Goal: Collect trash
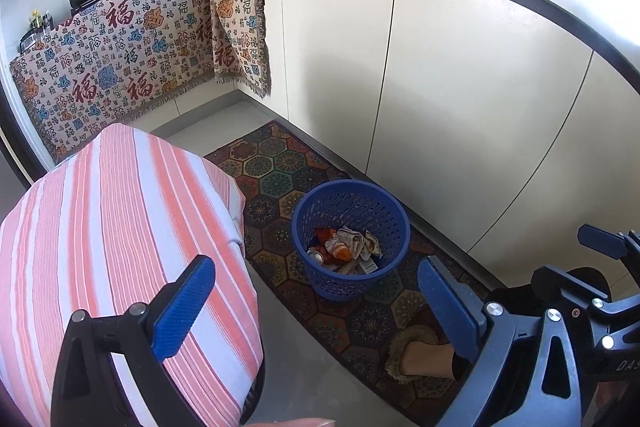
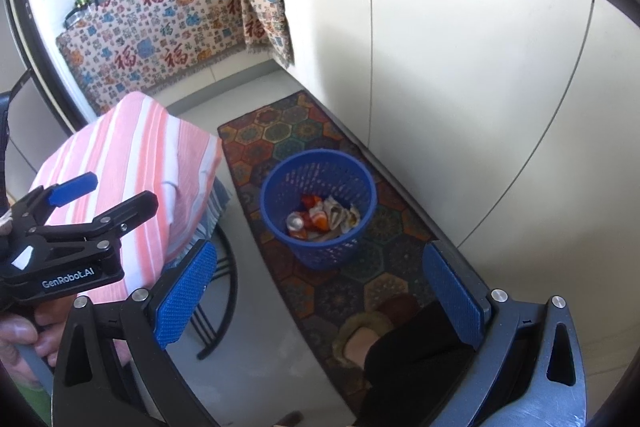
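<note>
A blue plastic basket (image 1: 320, 279) stands on the patterned rug, and the right wrist view looks down into the basket (image 2: 320, 255) as well. Inside it lies trash (image 1: 344, 247): a drink can, crumpled paper and orange wrappers, which show again as trash (image 2: 320, 219) from the right. My left gripper (image 1: 316, 311) is open with nothing between its blue pads, held above and short of the basket. My right gripper (image 2: 320, 293) is also open and empty, hovering over the rug in front of the basket.
A pink-and-white striped cloth (image 1: 120, 227) covers a stand left of the basket. White cabinet doors (image 1: 440, 87) run along the right. A patterned cloth (image 1: 120, 59) hangs below the stove with pans. A person's slippered foot (image 1: 424, 355) rests on the rug (image 1: 280, 171).
</note>
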Action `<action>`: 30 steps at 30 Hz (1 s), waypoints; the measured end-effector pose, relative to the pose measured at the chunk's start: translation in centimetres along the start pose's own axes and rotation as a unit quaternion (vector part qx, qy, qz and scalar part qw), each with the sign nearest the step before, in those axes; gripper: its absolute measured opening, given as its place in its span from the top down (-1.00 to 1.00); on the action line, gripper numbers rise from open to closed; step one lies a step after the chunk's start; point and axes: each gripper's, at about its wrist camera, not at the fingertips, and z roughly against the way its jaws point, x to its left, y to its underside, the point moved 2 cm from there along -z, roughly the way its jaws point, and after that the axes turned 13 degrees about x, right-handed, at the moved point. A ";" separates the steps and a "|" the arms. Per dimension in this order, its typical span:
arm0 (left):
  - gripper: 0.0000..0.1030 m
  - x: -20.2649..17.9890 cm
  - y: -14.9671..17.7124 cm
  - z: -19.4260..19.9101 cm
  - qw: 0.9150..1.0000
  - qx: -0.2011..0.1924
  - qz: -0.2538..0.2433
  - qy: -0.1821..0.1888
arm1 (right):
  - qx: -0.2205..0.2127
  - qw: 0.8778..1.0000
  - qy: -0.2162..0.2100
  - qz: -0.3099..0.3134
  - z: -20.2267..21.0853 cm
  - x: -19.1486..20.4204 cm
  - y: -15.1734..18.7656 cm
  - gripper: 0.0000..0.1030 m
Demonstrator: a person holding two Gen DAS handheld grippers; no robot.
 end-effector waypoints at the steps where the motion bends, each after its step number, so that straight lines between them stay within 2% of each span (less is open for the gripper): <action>1: -1.00 0.0 0.0 0.0 1.000 0.000 0.000 0.000 | 0.000 1.000 0.000 0.000 0.0 0.0 0.0 -0.99; 30: -1.00 -0.4 0.1 -0.2 1.000 0.000 0.000 -0.002 | 0.002 1.000 0.000 0.005 0.1 0.0 0.1 -0.99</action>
